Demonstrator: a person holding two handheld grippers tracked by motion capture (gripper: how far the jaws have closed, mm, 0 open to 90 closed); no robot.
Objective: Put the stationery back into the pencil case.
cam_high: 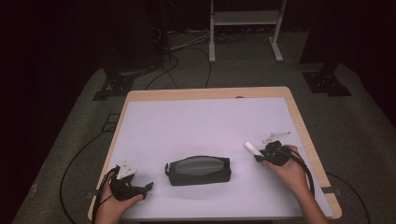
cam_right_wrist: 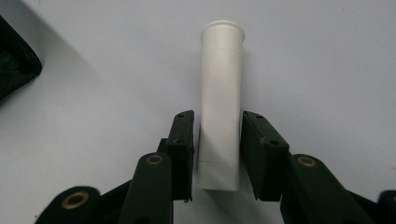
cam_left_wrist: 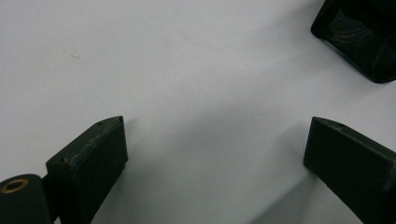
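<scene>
Black jaws of the right tongs [cam_right_wrist: 217,154] are sitting closest to the lens in the right gripper view, closed in on a white tube [cam_right_wrist: 220,107] so that both pads are lying against its flat lower end; its capped end is pointing away from the camera.

Largest item: the surface [cam_high: 196,121], pale and wood-edged, is carrying everything.

Next in size: a black pouch [cam_high: 198,170] with a grey mesh panel is lying flat near the front edge, roughly midway between the two hands. One corner of it is showing at the top right of the left gripper view [cam_left_wrist: 362,37] and another at the left edge of the right gripper view [cam_right_wrist: 14,60].

Left tongs [cam_high: 150,186] are resting low at the front left corner, held in the person's left hand [cam_high: 116,203], just beside the pouch and apart from it. Left gripper view: jaws are standing wide apart over bare surface, nothing between them.

Right tongs [cam_high: 257,157] are sitting right of the pouch, held in the person's right hand [cam_high: 292,172], with a cable looping back off the wrist.

Smallest item: the white tube [cam_high: 251,149] is sticking out of the right tongs up and to the left in the high view. Whether it is touching the surface I cannot tell.
</scene>
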